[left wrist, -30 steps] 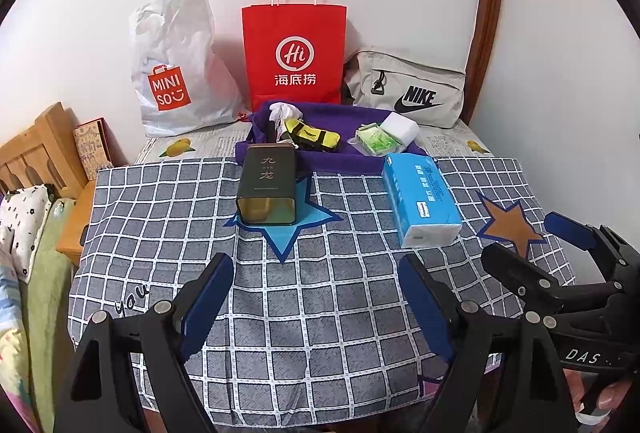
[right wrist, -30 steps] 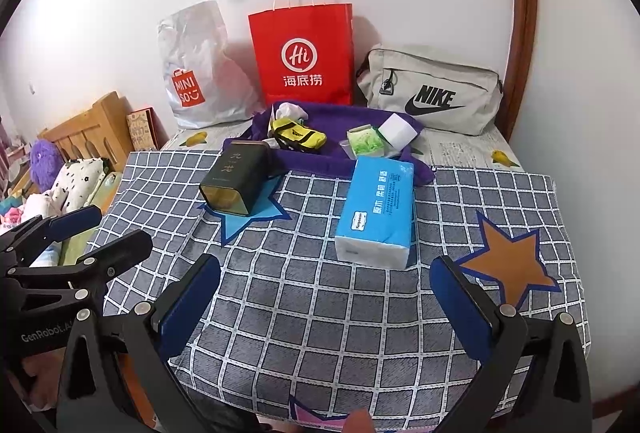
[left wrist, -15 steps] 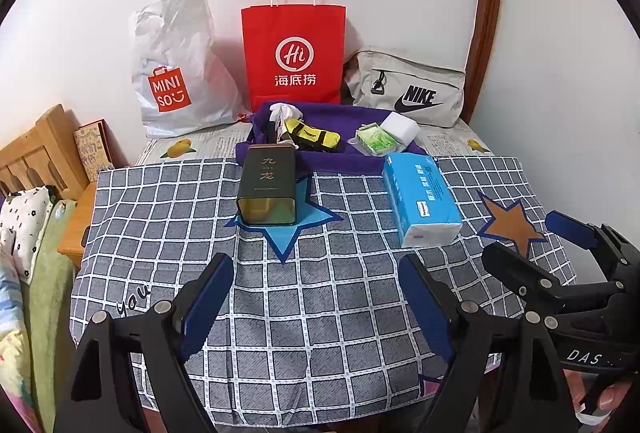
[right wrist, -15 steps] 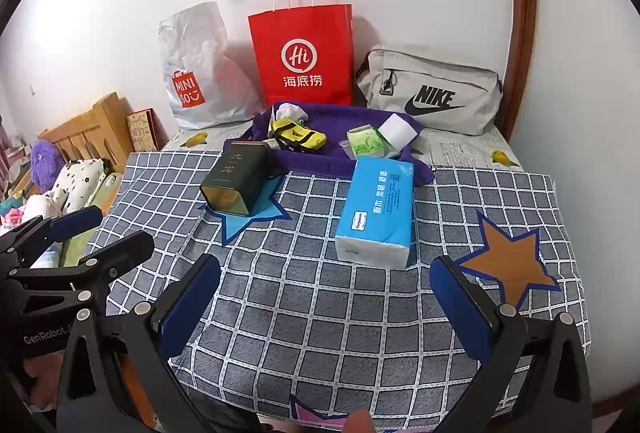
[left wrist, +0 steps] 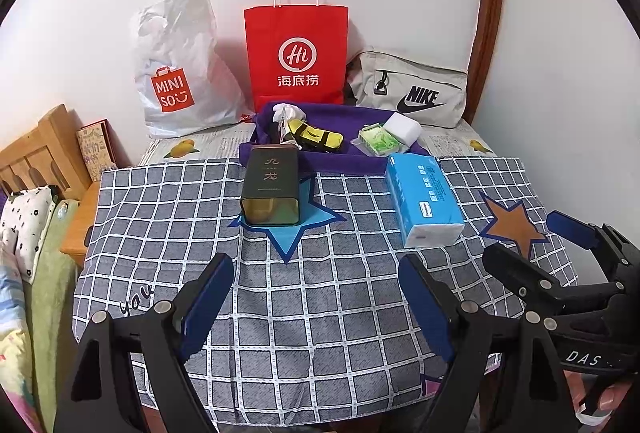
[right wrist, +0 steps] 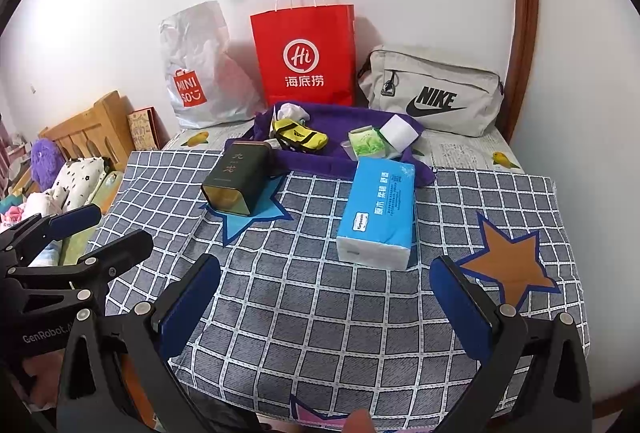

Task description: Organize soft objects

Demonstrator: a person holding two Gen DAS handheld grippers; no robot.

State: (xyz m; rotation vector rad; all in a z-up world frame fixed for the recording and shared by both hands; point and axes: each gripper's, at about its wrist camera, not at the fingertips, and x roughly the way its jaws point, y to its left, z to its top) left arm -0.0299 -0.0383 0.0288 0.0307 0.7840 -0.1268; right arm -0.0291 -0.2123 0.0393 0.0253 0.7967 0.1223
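Observation:
A blue tissue pack (left wrist: 424, 199) (right wrist: 378, 211) lies on the checked cloth, right of a dark tin (left wrist: 271, 191) (right wrist: 236, 183) lying on its side. Behind them a purple fabric tray (left wrist: 340, 160) (right wrist: 316, 163) holds a yellow-black pouch (left wrist: 316, 135) (right wrist: 298, 135), a green packet (left wrist: 378, 141) (right wrist: 366, 143), a white sponge (left wrist: 402, 125) (right wrist: 398, 133) and crumpled white tissue (left wrist: 286, 111). My left gripper (left wrist: 316, 289) is open and empty over the cloth's near edge. My right gripper (right wrist: 324, 289) is open and empty, short of the tissue pack.
A MINISO plastic bag (left wrist: 180, 73), a red paper bag (left wrist: 296, 57) and a grey Nike bag (left wrist: 412, 93) stand against the back wall. A wooden bed frame (left wrist: 36, 153) with bedding is at the left. The other gripper shows at each view's edge.

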